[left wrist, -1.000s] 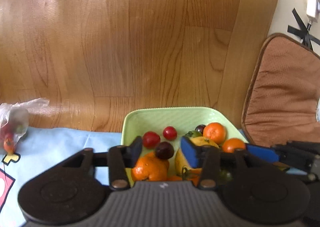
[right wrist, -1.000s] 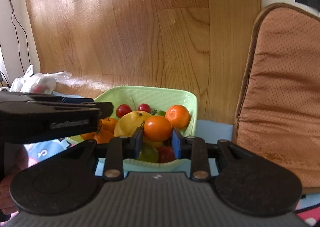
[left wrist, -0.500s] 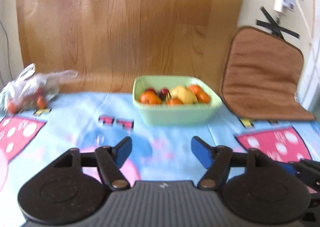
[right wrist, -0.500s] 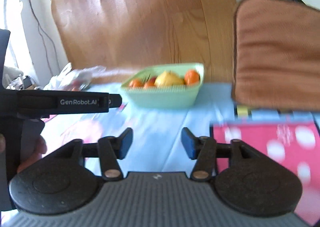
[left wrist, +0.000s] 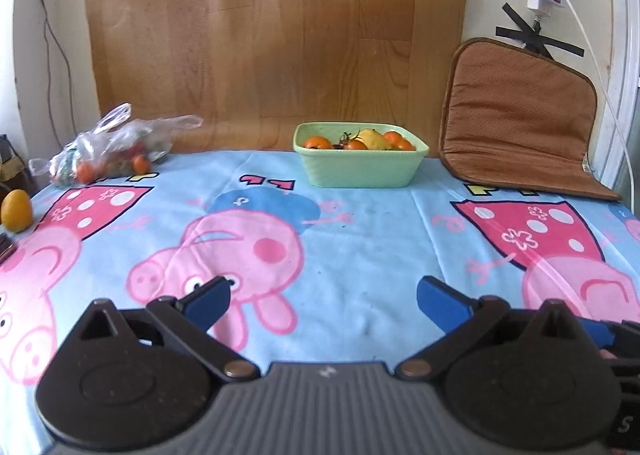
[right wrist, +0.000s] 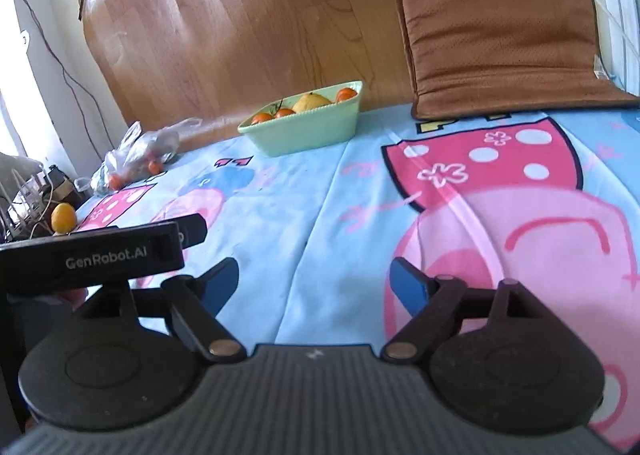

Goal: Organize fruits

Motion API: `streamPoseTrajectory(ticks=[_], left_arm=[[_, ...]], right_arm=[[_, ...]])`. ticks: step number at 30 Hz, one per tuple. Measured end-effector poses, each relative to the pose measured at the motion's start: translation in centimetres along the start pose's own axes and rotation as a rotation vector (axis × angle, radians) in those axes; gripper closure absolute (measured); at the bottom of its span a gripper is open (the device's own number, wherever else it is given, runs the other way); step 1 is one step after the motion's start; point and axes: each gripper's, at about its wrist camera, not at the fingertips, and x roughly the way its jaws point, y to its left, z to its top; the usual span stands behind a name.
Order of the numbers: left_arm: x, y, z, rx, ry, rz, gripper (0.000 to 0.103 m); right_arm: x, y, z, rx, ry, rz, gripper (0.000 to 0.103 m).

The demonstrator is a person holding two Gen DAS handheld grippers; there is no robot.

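Well apart from far-edge fruit bowl point(left wrist: 360, 169), both tongs point(left wrist: 322, 301) point(right wrist: 314, 283) opening, empty, over bare cloth point(left wrist: 360, 239)

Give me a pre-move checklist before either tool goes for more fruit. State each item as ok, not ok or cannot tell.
1. Left tool free of fruit: ok, jaws opening with nothing between them.
2. Right tool free of fruit: ok, jaws opening with nothing between them.
3. Green bowl upright on the tablecloth: ok, fruit sits inside.
4. Room left in the bowl: cannot tell, the fruit already rises above the rim.
5. Fruit still outside the bowl located: ok, a yellow fruit at the table's left edge and more in the plastic bag.
6. Plastic bag open enough to reach in: cannot tell.
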Motion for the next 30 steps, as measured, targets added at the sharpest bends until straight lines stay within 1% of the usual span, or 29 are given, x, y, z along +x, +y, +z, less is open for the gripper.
streamPoseTrajectory(ticks=[4,8,17,21,26,30], left_arm=[[-1.0,-0.2,-0.5,0.028,-0.024,0.042,0.0],[-1.6,-0.4,-0.4,0.039,-0.045,0.076,0.0],[-1.9,0.3,-0.1,0.039,-0.07,0.127,0.0],[-1.5,0.2,-0.2,0.045,-0.066,0.15,0.0],[-1.2,0.0,-0.4,0.055,-0.049,0.145,0.0],[-1.0,-0.1,-0.4,0.053,-0.019,0.12,0.0]], right_arm=[[-0.7,0.6,-0.7,-0.022,0.0,0.013,0.017],[-1.0,0.4,-0.9,-0.01,0.001,0.016,0.017],[-1.2,-0.3,-0.9,0.031,-0.018,-0.007,0.016],[-1.2,-0.4,-1.0,0.038,-0.026,-0.016,0.016],[-1.3,-0.5,-0.9,0.05,-0.035,-0.021,0.015],[-1.4,-0.6,-0.8,0.059,-0.037,-0.02,0.015]])
